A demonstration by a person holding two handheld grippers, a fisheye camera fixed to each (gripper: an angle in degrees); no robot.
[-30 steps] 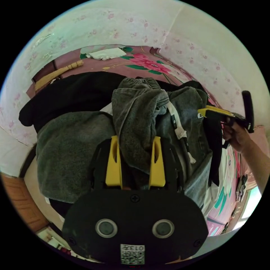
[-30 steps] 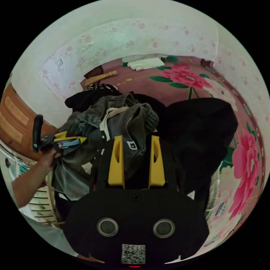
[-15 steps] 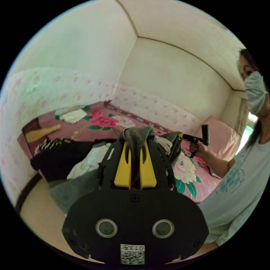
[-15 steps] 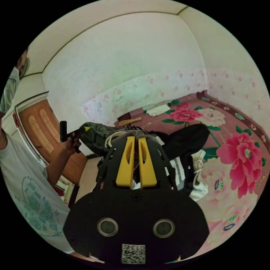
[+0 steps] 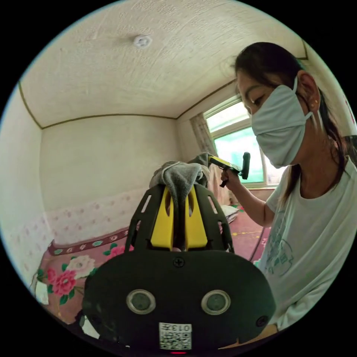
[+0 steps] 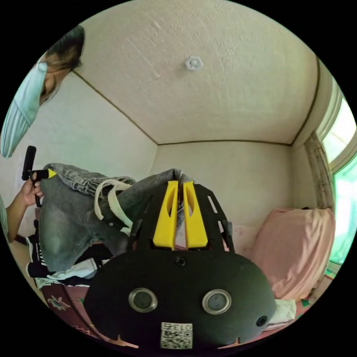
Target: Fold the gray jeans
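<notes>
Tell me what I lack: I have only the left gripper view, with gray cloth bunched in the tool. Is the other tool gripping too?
Observer: Yes. In the right gripper view the right tool has both jaws shut on the jeans.
Operator: How do they hang?
Observer: The waist spans from it to the left tool, and the rest drops toward a pile of clothes. I cannot tell whether it touches the pile.
Operator: Anything loose?
Observer: A white drawstring loops out at the waist.
</notes>
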